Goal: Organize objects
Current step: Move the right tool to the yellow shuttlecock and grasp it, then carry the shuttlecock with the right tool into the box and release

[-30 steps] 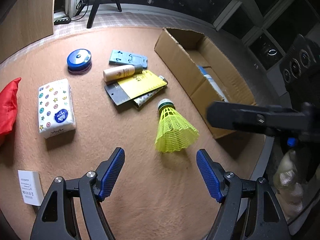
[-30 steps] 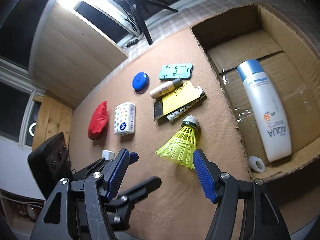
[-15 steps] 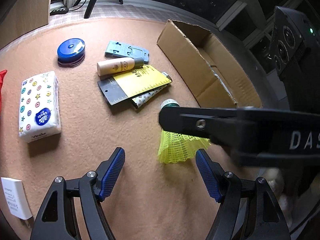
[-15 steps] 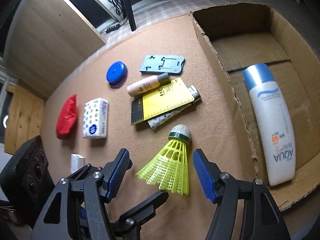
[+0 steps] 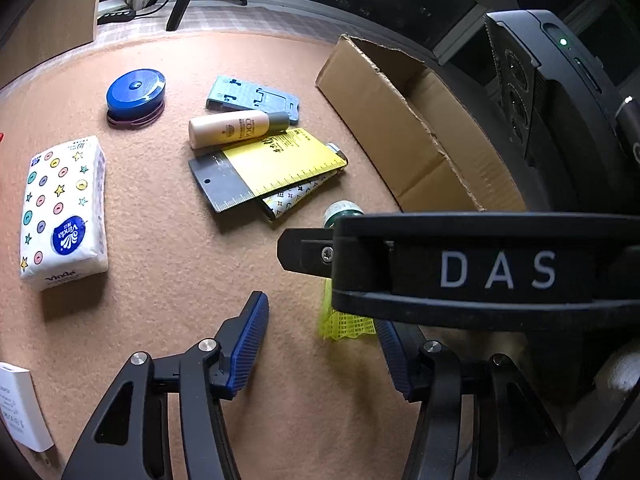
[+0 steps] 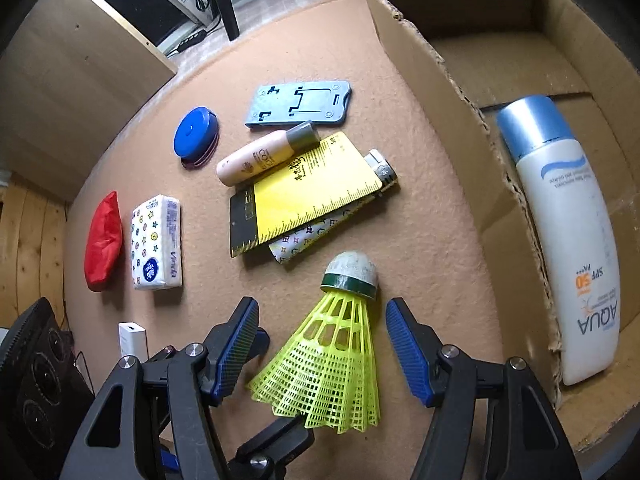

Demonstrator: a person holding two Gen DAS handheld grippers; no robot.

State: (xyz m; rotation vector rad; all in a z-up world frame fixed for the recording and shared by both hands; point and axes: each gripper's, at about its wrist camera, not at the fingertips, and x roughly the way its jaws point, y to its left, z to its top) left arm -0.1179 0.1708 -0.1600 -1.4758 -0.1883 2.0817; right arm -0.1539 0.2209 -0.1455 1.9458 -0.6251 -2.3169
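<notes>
A yellow shuttlecock point(image 6: 336, 352) lies on the tan felt table, cork end away from me. My right gripper point(image 6: 320, 344) is open with its blue pads on either side of the skirt, not touching it. In the left wrist view the right gripper's black body crosses over the shuttlecock point(image 5: 344, 324), hiding most of it. My left gripper point(image 5: 320, 344) is open and empty just behind it. The cardboard box point(image 6: 452, 92) at the right holds a white sunscreen bottle point(image 6: 568, 232).
On the felt lie a yellow ruler card point(image 6: 304, 196), a beige tube point(image 6: 260, 156), a blue phone stand point(image 6: 300, 104), a blue round case point(image 6: 192, 132), a tissue pack point(image 6: 156, 240), a red pouch point(image 6: 102, 240) and a white charger point(image 6: 132, 340).
My right gripper has moved forward and down until its open pads straddle the shuttlecock. Its body now crosses the left wrist view. The left gripper drifted slightly left.
</notes>
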